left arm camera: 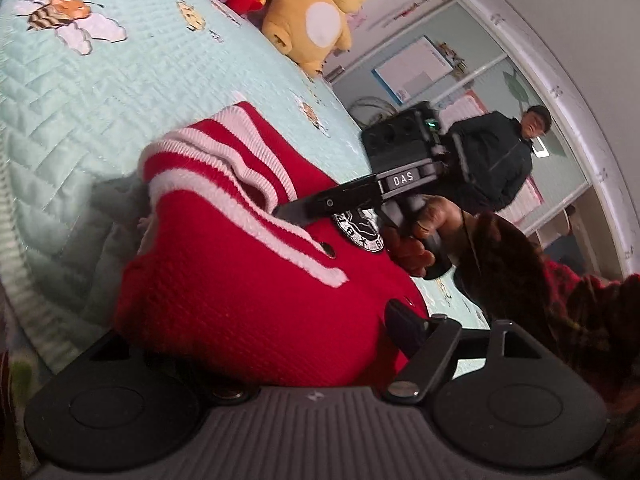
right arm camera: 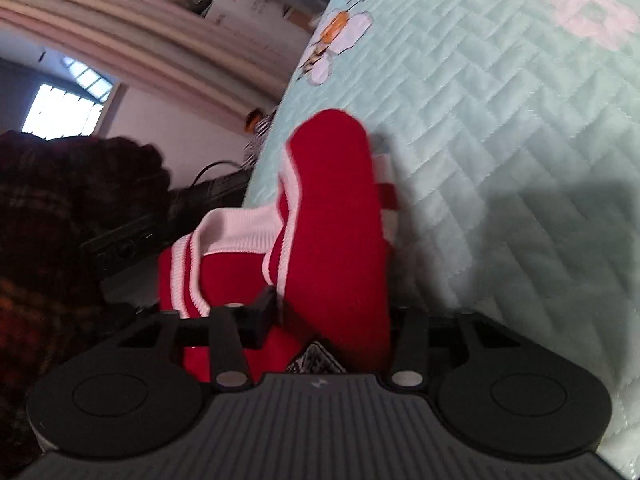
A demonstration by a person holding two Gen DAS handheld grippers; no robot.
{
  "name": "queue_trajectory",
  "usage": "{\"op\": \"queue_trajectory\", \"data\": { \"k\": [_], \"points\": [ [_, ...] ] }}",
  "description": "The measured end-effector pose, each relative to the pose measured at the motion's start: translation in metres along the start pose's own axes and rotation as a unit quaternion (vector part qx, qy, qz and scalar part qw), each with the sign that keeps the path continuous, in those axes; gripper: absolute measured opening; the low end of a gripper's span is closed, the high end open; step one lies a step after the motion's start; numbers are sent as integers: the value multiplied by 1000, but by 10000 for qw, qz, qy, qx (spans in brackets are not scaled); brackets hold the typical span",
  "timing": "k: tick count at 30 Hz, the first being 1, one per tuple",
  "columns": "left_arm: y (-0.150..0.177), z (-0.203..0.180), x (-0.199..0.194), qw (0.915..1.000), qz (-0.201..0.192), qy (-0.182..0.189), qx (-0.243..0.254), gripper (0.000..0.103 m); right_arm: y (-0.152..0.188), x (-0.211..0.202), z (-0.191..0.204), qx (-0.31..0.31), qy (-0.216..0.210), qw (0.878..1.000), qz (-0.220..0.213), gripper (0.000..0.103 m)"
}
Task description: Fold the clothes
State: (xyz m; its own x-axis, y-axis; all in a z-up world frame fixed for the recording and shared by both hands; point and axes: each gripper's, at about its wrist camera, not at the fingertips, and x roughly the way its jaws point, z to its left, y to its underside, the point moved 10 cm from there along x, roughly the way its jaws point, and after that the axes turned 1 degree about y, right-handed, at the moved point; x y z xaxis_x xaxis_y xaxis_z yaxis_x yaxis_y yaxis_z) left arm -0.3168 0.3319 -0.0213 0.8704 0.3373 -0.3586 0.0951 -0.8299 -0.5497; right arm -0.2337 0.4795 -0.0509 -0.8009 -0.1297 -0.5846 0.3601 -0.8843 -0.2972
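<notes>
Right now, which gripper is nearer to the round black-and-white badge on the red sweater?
Right. The right gripper lies over the badge, its tip at the collar. The left gripper sits at the opposite edge of the sweater, apart from the badge.

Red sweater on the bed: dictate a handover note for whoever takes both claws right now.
Left claw: red sweater bunched between its fingers; can't confirm a firm grip.
Right claw: by the white-striped ribbing, a fold of sweater between its fingers; grip also unclear.
Sweater: heaped on the light green quilt, partly lifted off it.
Done: gathered, no neat fold yet.
Left: probably flatten it, then finish folding.
</notes>
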Motion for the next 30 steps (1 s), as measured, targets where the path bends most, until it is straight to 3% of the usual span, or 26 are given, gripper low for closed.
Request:
{"op": "queue_trajectory", "data": {
  "k": [4, 6, 7, 9, 10, 14, 15, 17, 20, 21, 23, 24, 26, 28, 30],
  "points": [
    [-14, -6, 3, 9986, 186, 290, 390, 46, 17, -24, 30, -2, 889, 9914, -958, 34],
    [-28, -22, 2, 9948, 282, 637, 747, 41, 30, -47, 49, 114, 1385, 9754, -1709, 31],
    [-35, -31, 2, 9916, 326, 865, 906, 40, 41, -60, 62, 217, 1645, 9612, -2202, 29],
    [-46, -56, 2, 9777, 472, 1453, 1444, 38, 69, -88, 92, 529, 2044, 9227, -3225, 28],
    [-51, -70, 4, 9677, 618, 1714, 1741, 37, 87, -101, 111, 684, 2249, 8978, -3724, 27],
    [-77, -132, 24, 9185, 1535, 2866, 2252, 37, 168, -142, 181, 1380, 2928, 7830, -5311, 26],
    [-84, -147, 30, 9048, 1764, 3107, 2316, 37, 190, -152, 199, 1555, 3062, 7507, -5644, 26],
    [-100, -179, 42, 8793, 2228, 3478, 2371, 37, 221, -164, 224, 1931, 3129, 7003, -6118, 25],
    [-115, -220, 71, 8395, 3153, 3850, 2184, 37, 260, -172, 257, 2404, 2839, 6488, -6638, 24],
    [-115, -228, 84, 8320, 3370, 3800, 2232, 37, 272, -174, 266, 2552, 2704, 6329, -6791, 23],
    [-112, -244, 113, 8166, 3798, 3673, 2323, 37, 287, -180, 265, 2734, 2533, 6132, -6965, 23],
    [-108, -246, 134, 8136, 3993, 3511, 2353, 37, 296, -184, 261, 2840, 2467, 6029, -7035, 23],
    [-93, -237, 179, 8161, 4298, 3103, 2300, 37, 313, -191, 228, 3247, 2314, 5814, -7093, 23],
    [-68, -210, 236, 8197, 4607, 2648, 2139, 40, 329, -197, 173, 3697, 2185, 5629, -7062, 23],
    [-41, -164, 300, 8453, 4674, 1757, 1900, 43, 349, -188, 103, 4218, 2023, 5473, -6940, 23]
  ]
}}
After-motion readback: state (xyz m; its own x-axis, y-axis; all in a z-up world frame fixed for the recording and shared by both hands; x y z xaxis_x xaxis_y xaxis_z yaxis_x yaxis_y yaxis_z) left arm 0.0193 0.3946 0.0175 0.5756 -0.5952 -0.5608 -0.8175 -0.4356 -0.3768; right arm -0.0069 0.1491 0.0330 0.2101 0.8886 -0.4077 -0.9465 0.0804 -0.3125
